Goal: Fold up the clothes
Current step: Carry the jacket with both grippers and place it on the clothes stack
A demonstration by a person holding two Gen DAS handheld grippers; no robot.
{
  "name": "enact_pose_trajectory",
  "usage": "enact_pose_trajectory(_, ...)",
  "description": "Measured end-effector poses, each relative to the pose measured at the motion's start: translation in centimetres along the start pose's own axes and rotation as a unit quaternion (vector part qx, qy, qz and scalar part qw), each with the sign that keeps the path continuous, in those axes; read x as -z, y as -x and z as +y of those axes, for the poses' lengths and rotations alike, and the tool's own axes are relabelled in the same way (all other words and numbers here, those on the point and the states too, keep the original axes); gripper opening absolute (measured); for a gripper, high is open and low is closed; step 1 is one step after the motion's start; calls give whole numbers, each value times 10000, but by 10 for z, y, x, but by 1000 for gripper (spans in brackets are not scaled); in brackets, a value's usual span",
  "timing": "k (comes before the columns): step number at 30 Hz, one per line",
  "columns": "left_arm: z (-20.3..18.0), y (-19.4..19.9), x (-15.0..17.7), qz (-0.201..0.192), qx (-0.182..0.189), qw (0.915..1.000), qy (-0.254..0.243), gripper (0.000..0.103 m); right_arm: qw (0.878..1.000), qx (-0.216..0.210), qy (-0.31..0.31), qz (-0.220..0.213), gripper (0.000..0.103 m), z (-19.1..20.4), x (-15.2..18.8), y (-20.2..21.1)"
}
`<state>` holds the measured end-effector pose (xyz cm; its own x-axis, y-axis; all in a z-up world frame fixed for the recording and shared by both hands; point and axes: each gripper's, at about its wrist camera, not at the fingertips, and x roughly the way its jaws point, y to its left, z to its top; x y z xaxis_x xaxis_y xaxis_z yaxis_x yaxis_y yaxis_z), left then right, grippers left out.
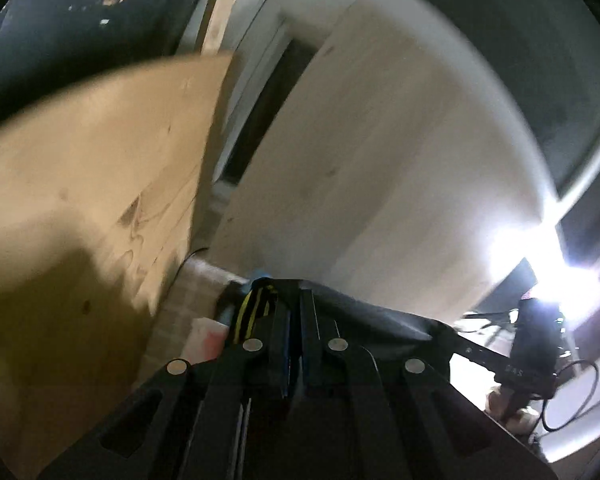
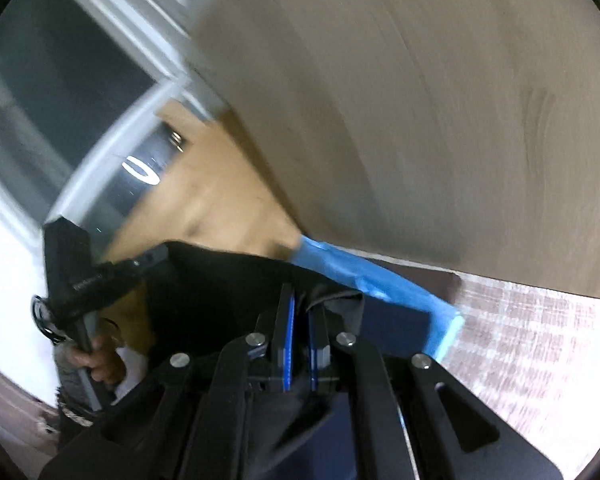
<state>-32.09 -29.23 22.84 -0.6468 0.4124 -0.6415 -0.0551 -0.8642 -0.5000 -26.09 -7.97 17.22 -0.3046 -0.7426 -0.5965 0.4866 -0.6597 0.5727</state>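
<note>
Both views are motion-blurred and tilted up at walls. My left gripper (image 1: 295, 300) is shut on the edge of a dark garment (image 1: 380, 320), which stretches taut to the right toward the other gripper (image 1: 528, 344). My right gripper (image 2: 300, 308) is shut on the same black garment (image 2: 220, 288), which runs left to the left gripper (image 2: 88, 276) held by a hand. The cloth is lifted in the air between the two grippers.
A tan wooden panel (image 1: 100, 140) stands left and a pale wall (image 1: 380, 140) ahead. A bright light (image 1: 556, 264) glares at the right. A blue item (image 2: 380, 280) and a checked surface (image 2: 540, 340) lie below the right gripper.
</note>
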Motion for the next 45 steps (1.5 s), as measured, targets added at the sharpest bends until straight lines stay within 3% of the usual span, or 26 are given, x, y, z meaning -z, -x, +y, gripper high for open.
enact_pose_trajectory(4, 12, -21, -9, 240, -204, 9994, 174, 8, 9989, -112, -127, 440, 10, -23, -13, -31)
enact_pose_trajectory(8, 12, -9, -11, 200, -567, 9982, -6, 15, 9949, -323, -272, 914, 14, -27, -22, -36)
enact_pose_trajectory(10, 8, 2, -10, 131, -715, 9973, -113, 15, 9931, -489, -229, 1036, 27, -23, -21, -30)
enact_pose_trajectory(13, 4, 31, -4, -124, -900, 9955, -262, 15, 9943, -565, -106, 896, 42, -16, -17, 0)
enact_pose_trajectory(16, -8, 61, 12, -361, -744, 9957, -423, 15, 9964, -499, -135, 668, 44, -15, -15, 26)
enact_pose_trajectory(18, -22, 79, 30, -455, -452, 9964, -555, 16, 9991, -264, -36, 323, 44, -8, -9, 44)
enact_pose_trajectory(22, -48, 87, 82, -279, -205, 9940, -1037, 28, 9966, -280, 748, -182, 44, 39, 33, 66)
enact_pose_trajectory(28, -41, 69, 134, 173, -489, 9932, -1044, 31, 9804, 434, 1905, -240, 44, 105, 115, 46)
enact_pose_trajectory(30, -33, 58, 139, 233, -756, 9919, -996, 32, 9712, 780, 2253, 37, 44, 115, 131, 26)
enact_pose_trajectory(32, -26, 58, 141, 220, -789, 9937, -759, 32, 9566, 1340, 2557, 398, 44, 121, 142, 7)
enact_pose_trajectory(33, -22, 58, 142, 210, -777, 9948, -623, 32, 9547, 1493, 2532, 470, 44, 122, 143, 7)
enact_pose_trajectory(35, -25, 72, 147, 39, -716, 9958, -573, 37, 9678, 1253, 2155, 335, 44, 123, 141, 31)
enact_pose_trajectory(36, -31, 83, 152, -87, -753, 9950, -649, 48, 9746, 1089, 1940, 244, 44, 124, 139, 45)
enact_pose_trajectory(39, -49, 109, 173, -280, -828, 9926, -840, 77, 9848, 975, 1418, -226, 61, 123, 140, 97)
enact_pose_trajectory(42, -66, 122, 196, -328, -898, 9921, -813, 79, 9838, 1201, 1095, -758, 64, 121, 155, 141)
enact_pose_trajectory(45, -86, 130, 216, -280, -909, 9924, -780, 80, 9740, 1827, 878, -1009, 64, 110, 181, 175)
